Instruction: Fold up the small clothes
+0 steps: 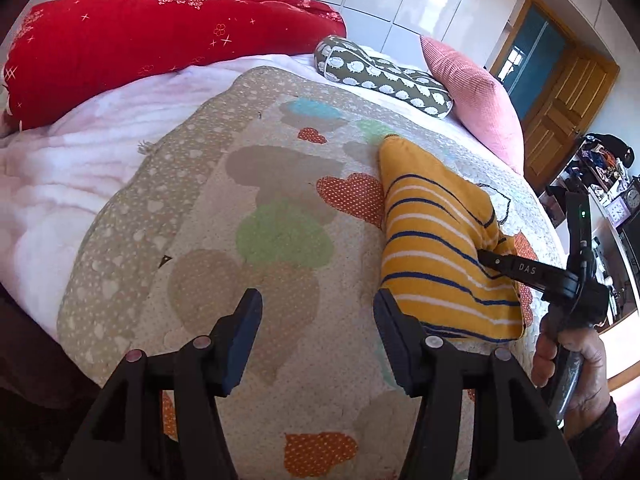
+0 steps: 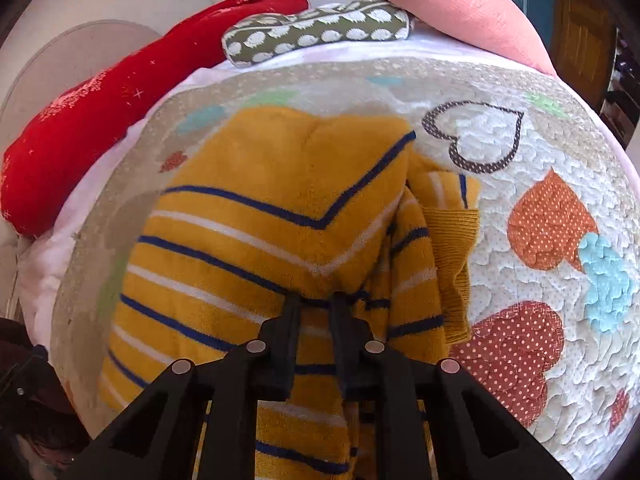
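**Right tongs pinch the striped garment on the bed**

The mustard-yellow knit garment with navy and white stripes (image 2: 272, 216) lies partly folded on the beige quilted bed cover with coloured hearts (image 2: 532, 148), directly ahead of and under the right tongs (image 2: 316, 300). Those tongs are clamped on a raised ridge of the garment's fabric near its middle (a ribbed cuff (image 2: 454, 232) sits just to their right).

The left tongs (image 1: 318, 300) hover above the cover with their fingers spread wide and nothing between them; the garment's near corner lies just beside the right-hand finger (image 1: 394, 332).

Beyond the garment, far ahead of both tongs, an olive bolster with white hedgehog print (image 1: 384, 76) rests against a pink ribbed cushion (image 1: 476, 96). A red star-patterned duvet (image 1: 132, 48) is bunched up ahead and to the left.
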Demonstrator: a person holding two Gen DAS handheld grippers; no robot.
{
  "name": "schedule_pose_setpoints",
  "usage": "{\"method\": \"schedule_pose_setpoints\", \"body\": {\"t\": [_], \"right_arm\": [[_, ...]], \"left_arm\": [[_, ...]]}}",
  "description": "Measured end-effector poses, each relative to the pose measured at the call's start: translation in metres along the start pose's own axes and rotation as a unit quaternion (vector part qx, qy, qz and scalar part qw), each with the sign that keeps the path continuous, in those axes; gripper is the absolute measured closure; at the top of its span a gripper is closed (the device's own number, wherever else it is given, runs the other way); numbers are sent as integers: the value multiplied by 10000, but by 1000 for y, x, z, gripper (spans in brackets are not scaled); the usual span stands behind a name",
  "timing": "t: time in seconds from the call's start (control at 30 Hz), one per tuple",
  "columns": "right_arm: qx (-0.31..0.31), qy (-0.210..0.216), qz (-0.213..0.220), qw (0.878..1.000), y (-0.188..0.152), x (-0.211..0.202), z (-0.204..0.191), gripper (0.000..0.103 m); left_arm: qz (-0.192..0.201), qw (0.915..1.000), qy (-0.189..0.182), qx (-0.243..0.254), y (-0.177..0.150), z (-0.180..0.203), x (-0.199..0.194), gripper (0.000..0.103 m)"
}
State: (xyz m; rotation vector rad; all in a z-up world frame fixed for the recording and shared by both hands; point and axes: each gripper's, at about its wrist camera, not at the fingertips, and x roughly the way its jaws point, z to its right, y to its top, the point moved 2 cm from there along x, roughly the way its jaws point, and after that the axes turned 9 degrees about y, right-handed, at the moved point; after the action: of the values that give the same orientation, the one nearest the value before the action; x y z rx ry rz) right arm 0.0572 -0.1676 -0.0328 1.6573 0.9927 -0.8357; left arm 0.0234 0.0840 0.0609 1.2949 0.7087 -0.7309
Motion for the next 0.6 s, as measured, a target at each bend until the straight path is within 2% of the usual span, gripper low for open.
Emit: {"method": "schedule_pose_setpoints", "body": {"t": [0.1,0.17,0.23,0.3,0.37,0.47,0.53,0.6], "right_arm": [[14,-480,84,9988,0,-11,1,90],[4,-541,188,9984,-8,-22,-2,90],[-68,-652,610,9960,-19,-46,-11,90],[-406,-607,1095,9913,-29,-70,-31,90],[-614,-372,1297,9890,-39,-81,-48,87],[-596,208,919,9938,-54,-64,-56,87],[-466,117,593,9971,-63,-40,-48,87],[-172,-40,312,9994,-75,-23,-27,87]], "left_arm": [[50,10000,66,-46,-3,-6,-5,45],[65,9999,35,-71,-5,-9,-8,45],[121,9999,94,-76,-7,-10,-12,45],[200,9996,167,-81,-7,-10,-16,45],[263,9994,208,-101,-8,-9,-20,45],[338,9991,244,-91,-9,-7,-28,45],[469,9984,326,-24,-11,-6,-37,44],[692,9964,481,88,-13,-3,-49,40]]}}
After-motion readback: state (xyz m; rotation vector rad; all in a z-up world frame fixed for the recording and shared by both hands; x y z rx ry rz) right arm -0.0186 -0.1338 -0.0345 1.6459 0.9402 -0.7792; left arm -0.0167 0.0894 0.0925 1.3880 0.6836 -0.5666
